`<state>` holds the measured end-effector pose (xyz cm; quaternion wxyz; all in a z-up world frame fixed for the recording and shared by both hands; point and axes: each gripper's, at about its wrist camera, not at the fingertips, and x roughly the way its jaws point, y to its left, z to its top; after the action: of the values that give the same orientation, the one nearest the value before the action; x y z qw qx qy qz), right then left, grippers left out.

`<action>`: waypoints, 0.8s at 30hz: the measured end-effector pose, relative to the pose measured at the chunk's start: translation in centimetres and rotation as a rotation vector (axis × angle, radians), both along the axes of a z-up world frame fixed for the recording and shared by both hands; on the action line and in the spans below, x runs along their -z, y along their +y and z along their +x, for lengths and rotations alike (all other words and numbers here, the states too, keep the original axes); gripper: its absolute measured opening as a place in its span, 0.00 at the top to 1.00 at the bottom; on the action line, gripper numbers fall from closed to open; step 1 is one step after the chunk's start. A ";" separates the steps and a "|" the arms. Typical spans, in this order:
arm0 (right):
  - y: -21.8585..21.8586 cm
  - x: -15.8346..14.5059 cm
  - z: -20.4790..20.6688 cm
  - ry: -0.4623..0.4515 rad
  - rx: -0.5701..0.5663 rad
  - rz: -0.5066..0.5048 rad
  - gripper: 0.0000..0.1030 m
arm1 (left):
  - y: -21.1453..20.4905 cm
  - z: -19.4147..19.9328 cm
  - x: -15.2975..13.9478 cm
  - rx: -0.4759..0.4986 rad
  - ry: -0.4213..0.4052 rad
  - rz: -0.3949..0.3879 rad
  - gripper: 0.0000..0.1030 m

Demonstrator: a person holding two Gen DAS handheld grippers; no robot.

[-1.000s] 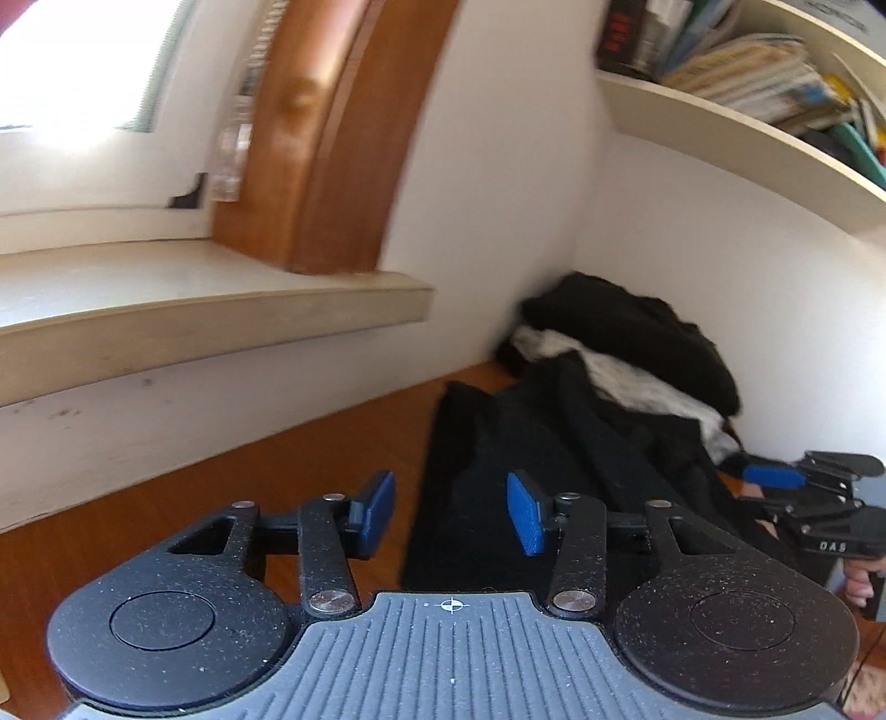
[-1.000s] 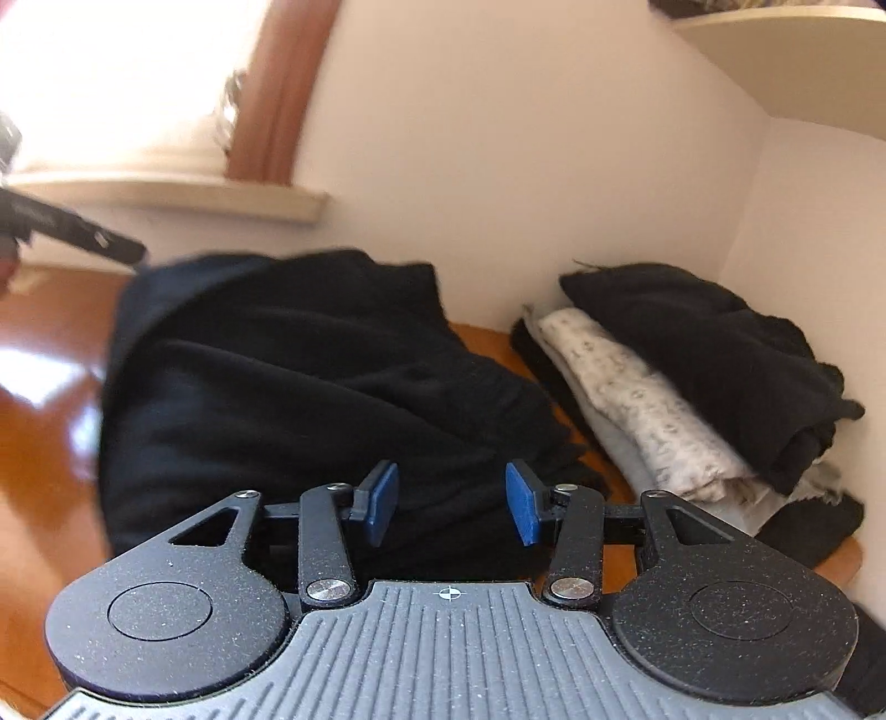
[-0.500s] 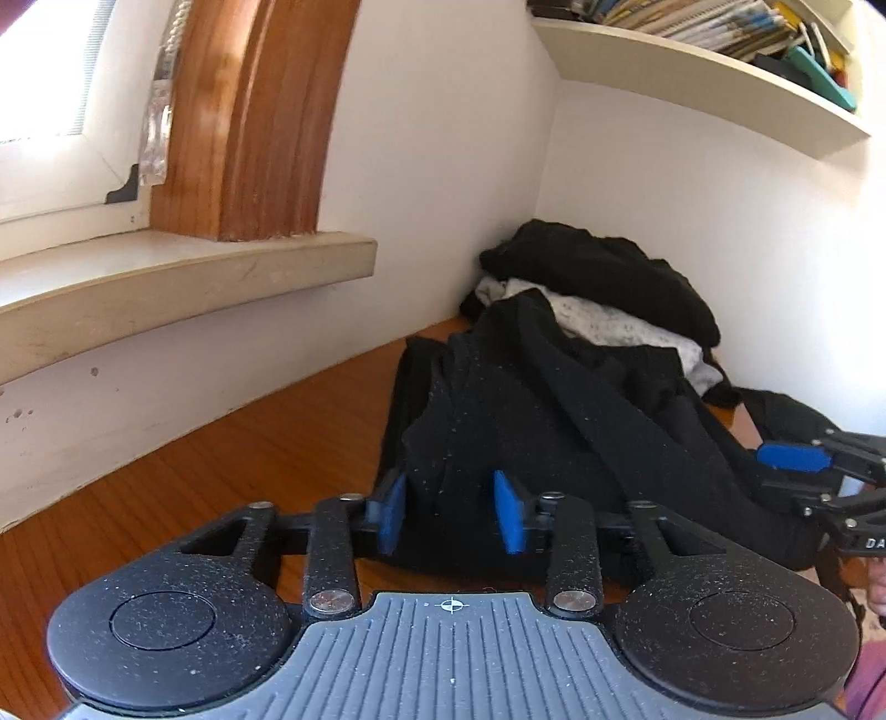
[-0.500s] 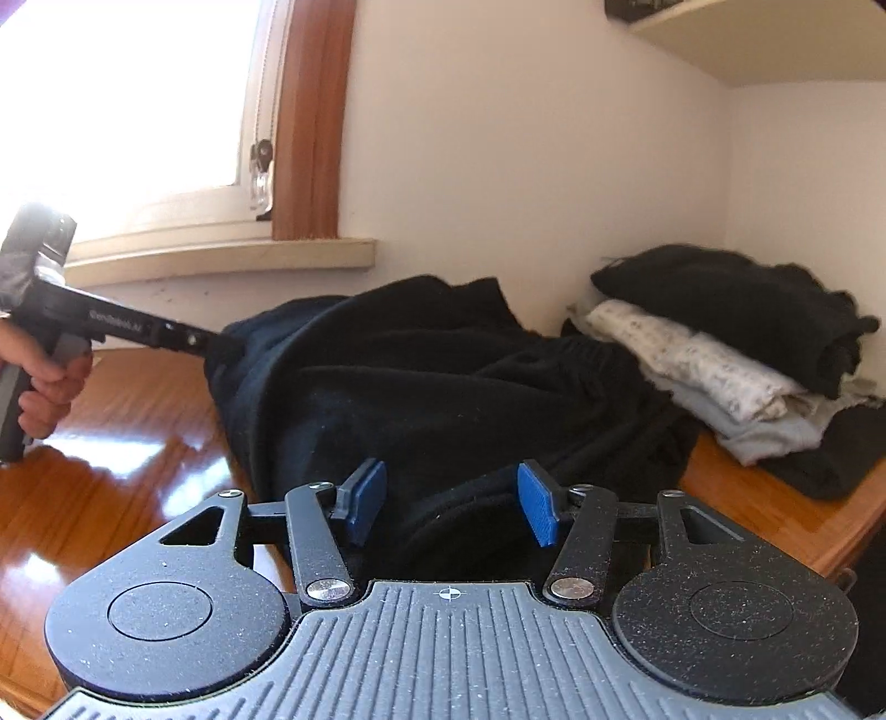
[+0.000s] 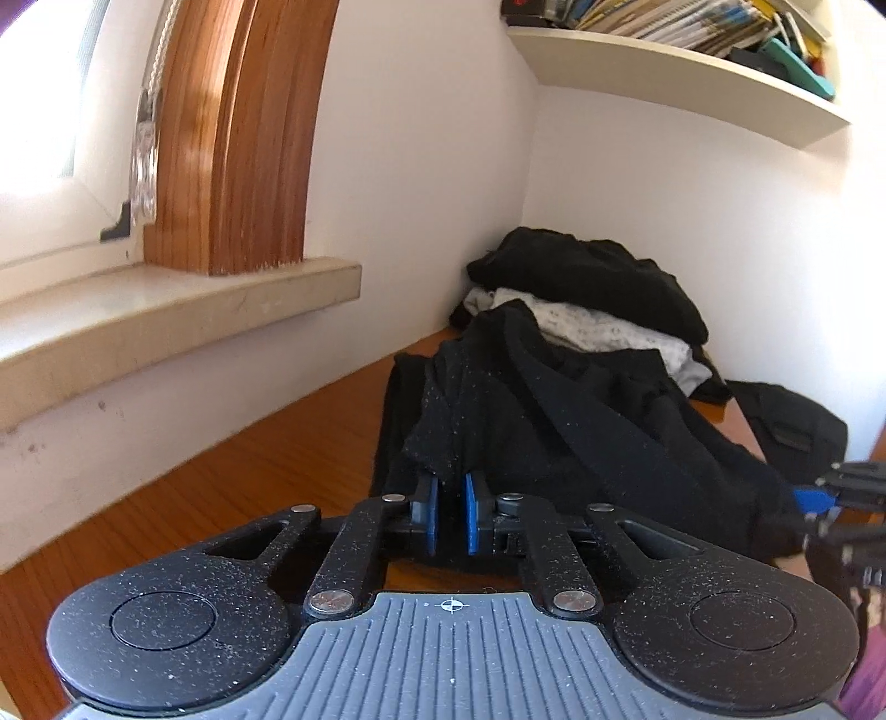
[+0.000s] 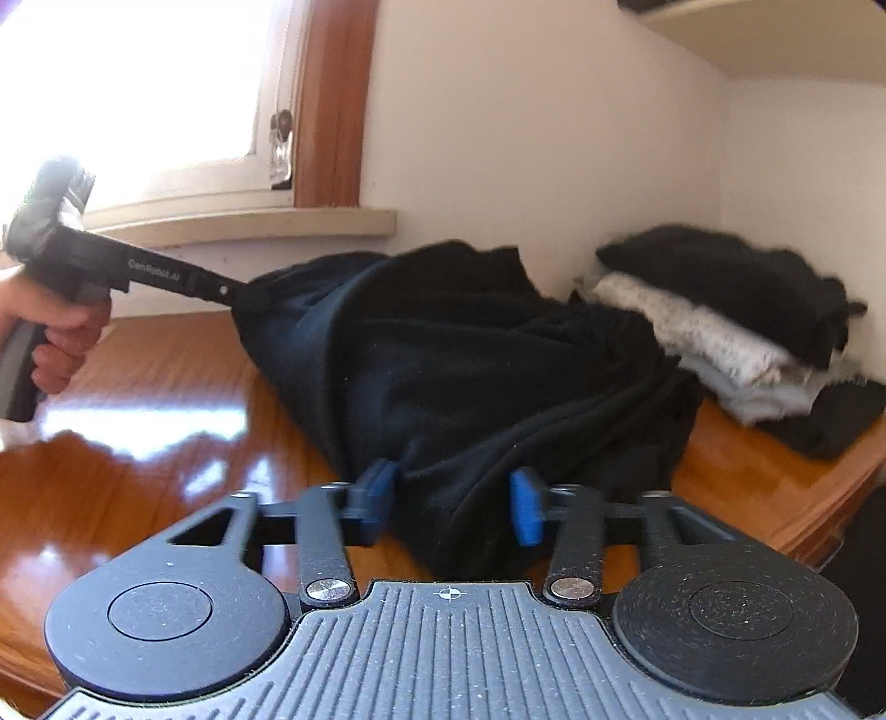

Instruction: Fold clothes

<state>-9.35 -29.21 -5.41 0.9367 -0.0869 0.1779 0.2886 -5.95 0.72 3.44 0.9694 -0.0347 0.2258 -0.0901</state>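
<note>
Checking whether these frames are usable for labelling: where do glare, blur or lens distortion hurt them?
Right wrist view: the window is blown out white, glare streaks the wooden table, and the folded pile looks smeared. Left wrist view: fisheye bends the shelf and window frame; the right hand-held gripper at the edge is blurred.

Right tool (image 5: 830,507) blurred, cut by frame edge in left view; left tool (image 6: 243,296) tips buried in black garment (image 6: 470,376); folded pile (image 6: 736,327) smeared; shelf books (image 5: 692,22) cropped at top
</note>
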 end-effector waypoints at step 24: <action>-5.9 0.9 0.8 0.127 -0.006 0.319 0.44 | 3.8 -1.5 1.6 0.054 0.083 -0.067 0.88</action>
<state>-8.53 -35.09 -6.29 0.9246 0.0807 0.1885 0.3211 -7.44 4.52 1.88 0.9547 -0.0647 0.2635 -0.1224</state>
